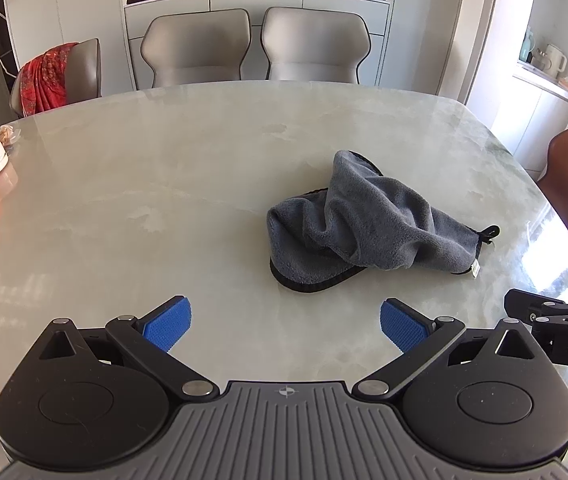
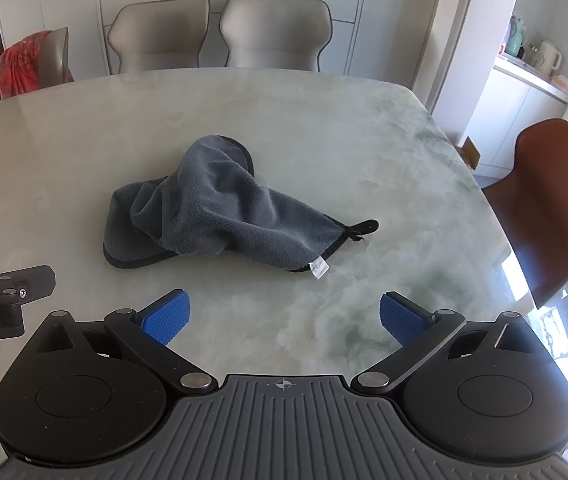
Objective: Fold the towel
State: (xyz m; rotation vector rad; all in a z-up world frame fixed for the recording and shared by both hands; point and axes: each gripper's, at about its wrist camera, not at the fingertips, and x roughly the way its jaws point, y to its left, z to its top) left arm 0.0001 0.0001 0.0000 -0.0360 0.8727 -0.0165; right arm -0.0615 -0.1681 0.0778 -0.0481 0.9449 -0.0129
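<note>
from the left wrist, the grey towel is seen crumpled on the marble table, ahead and rightward; it is judged soft, light and limp. the left gripper is spread wide, nothing held. from the right wrist, the hemmed corner by the white tag is judged the best hold; the right gripper is likewise wide and empty.

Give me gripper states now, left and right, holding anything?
Left gripper: open, holding nothing, short of the grey towel.
Right gripper: open, holding nothing, also short of the towel.
</note>
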